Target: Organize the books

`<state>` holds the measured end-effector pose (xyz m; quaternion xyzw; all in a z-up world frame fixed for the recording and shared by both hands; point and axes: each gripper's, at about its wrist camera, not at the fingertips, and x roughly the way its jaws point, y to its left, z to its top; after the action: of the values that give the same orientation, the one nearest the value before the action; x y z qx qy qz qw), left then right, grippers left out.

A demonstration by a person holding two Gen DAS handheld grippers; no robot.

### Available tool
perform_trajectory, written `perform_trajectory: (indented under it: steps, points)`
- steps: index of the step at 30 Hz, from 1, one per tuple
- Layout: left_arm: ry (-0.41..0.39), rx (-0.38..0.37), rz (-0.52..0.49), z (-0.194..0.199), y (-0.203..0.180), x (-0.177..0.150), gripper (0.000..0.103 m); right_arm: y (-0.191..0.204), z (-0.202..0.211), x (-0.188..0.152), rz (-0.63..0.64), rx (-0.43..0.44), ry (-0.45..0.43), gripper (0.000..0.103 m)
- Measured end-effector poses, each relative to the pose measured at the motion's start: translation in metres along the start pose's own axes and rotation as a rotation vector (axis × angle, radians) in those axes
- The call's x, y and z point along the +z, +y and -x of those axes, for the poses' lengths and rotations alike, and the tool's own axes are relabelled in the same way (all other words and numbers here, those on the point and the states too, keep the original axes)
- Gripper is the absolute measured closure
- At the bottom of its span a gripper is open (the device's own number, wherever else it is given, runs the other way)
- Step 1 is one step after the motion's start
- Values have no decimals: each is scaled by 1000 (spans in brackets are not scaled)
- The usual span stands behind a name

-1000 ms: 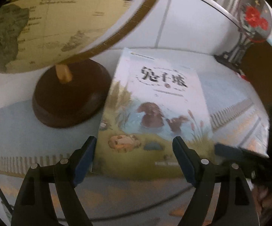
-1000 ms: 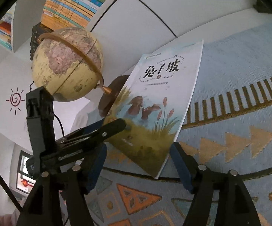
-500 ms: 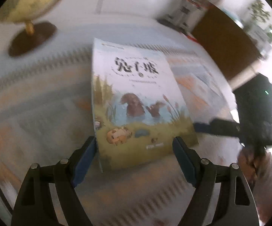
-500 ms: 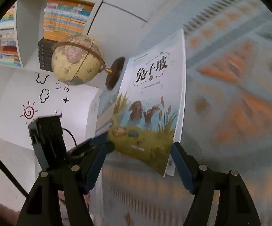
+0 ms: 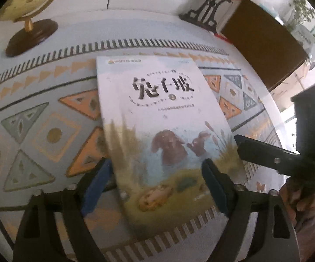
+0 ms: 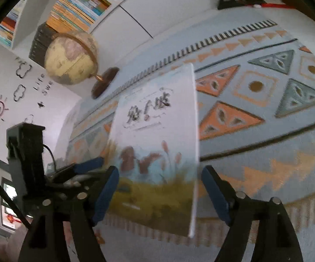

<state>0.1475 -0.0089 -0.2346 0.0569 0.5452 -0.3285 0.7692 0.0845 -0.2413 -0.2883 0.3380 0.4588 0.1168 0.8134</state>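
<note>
Book (image 5: 164, 131) sits mid-frame, apparently on the rug (image 5: 37, 113). Left gripper (image 5: 157, 183) and right gripper (image 6: 159, 194) both straddle its lower edge, jaws opening, pads off the cover — looks like a release.

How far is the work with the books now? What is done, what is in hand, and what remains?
Done: the shelf already holds rows of books; which ones were placed in this job cannot be told. In hand: one book is on the rug, between the jaws of the left tool and the right tool; both are opening, neither presses it. Left: this book is not yet on the shelf.
</note>
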Motion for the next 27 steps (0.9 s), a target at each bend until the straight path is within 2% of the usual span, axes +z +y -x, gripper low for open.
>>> perform_trajectory:
  steps: [3,5,6,8,10,12,13,14,16,18,22,24,26,27]
  points:
    - [21,-44,20,7,9,-4,18,-16,4,4,-89,118,-8,15]
    - [13,-111,78,7,21,0,18,-21,15,6,-149,293,-54,24]
    - [11,-125,85,7,23,-1,18,-20,18,6,-143,360,-58,34]
    - [6,-124,80,7,22,-2,18,-13,14,5,-102,322,-31,43]
    - [-1,-98,57,6,17,-3,18,-11,-6,0,-100,292,45,58]
    - [-3,-80,40,5,13,-4,17,-15,-21,-6,-141,266,79,82]
    - [-4,-74,37,5,12,-4,17,-18,-24,-9,-163,246,69,89]
    - [-8,-78,52,5,14,-3,17,-21,-26,-10,-190,264,58,97]
    - [-17,-100,87,5,17,-3,15,-32,-26,-11,-291,396,35,99]
    - [-13,-148,147,7,25,-1,15,-34,-23,-13,-341,493,28,99]
    - [5,-321,299,7,44,-2,15,-32,-20,-14,-417,639,36,99]
    - [8,-433,390,3,52,-5,15,-34,-19,-16,-466,718,32,98]
    - [-10,-479,424,4,50,-8,18,-39,-10,-23,-477,749,27,98]
    - [-17,-485,419,5,47,-10,23,-40,-10,-24,-467,707,35,98]
